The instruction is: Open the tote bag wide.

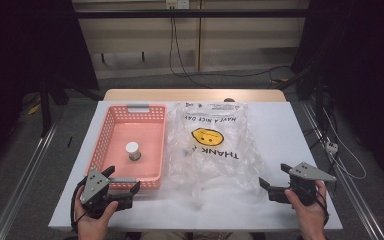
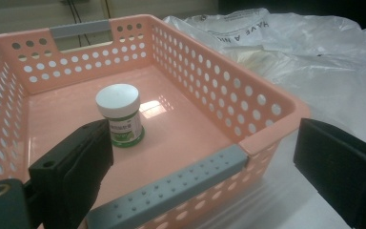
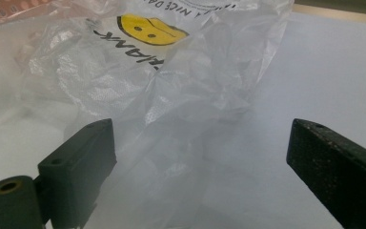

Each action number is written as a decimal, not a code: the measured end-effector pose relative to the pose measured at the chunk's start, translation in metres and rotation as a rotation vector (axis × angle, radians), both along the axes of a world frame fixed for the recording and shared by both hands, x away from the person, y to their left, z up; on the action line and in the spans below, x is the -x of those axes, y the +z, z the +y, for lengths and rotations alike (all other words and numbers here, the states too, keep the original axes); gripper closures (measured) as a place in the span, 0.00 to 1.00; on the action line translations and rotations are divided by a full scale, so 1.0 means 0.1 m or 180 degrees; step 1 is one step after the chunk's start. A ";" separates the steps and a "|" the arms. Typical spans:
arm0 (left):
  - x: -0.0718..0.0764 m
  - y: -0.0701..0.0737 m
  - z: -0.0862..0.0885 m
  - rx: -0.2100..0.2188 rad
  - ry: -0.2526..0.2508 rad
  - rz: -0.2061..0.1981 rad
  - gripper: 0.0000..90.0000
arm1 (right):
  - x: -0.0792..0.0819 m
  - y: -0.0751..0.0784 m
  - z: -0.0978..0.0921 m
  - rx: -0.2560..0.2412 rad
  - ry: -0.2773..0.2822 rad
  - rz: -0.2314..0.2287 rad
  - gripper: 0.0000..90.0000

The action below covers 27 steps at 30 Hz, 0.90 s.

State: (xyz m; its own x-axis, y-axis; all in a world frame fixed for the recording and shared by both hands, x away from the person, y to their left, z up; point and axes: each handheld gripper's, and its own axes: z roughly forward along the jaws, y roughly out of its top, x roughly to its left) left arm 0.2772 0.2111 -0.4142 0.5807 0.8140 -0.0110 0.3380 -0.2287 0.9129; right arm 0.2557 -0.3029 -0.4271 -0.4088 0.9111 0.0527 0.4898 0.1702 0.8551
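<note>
Both my grippers, left gripper (image 1: 124,183) and right gripper (image 1: 272,182), hover spread (nothing pinched), so next I reach the jar (image 1: 133,150) at twelve o'clock in the basket (image 1: 111,125).

A jar (image 1: 132,150) stood in the basket (image 1: 111,121) at the table's (image 1: 290,130) nine o'clock. The bag (image 1: 215,150) lay just beside the basket, toward three o'clock.

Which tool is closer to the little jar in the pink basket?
Left. The left tool sits at the basket's near rim, just before the jar; the right tool is far off, past the plastic bag.
</note>
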 end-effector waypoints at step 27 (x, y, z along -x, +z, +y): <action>0.02 -0.01 0.00 0.0046 -0.0114 0.0029 0.06 | -0.31 0.26 0.82 0.0268 0.0814 0.0243 0.11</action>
State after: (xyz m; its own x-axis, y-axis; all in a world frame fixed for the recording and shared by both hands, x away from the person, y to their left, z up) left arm 0.2754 0.2116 -0.4153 0.6094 0.7924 -0.0281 0.3380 -0.2276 0.9132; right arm 0.2867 -0.2211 -0.4010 -0.6238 0.7813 0.0208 0.4843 0.3655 0.7949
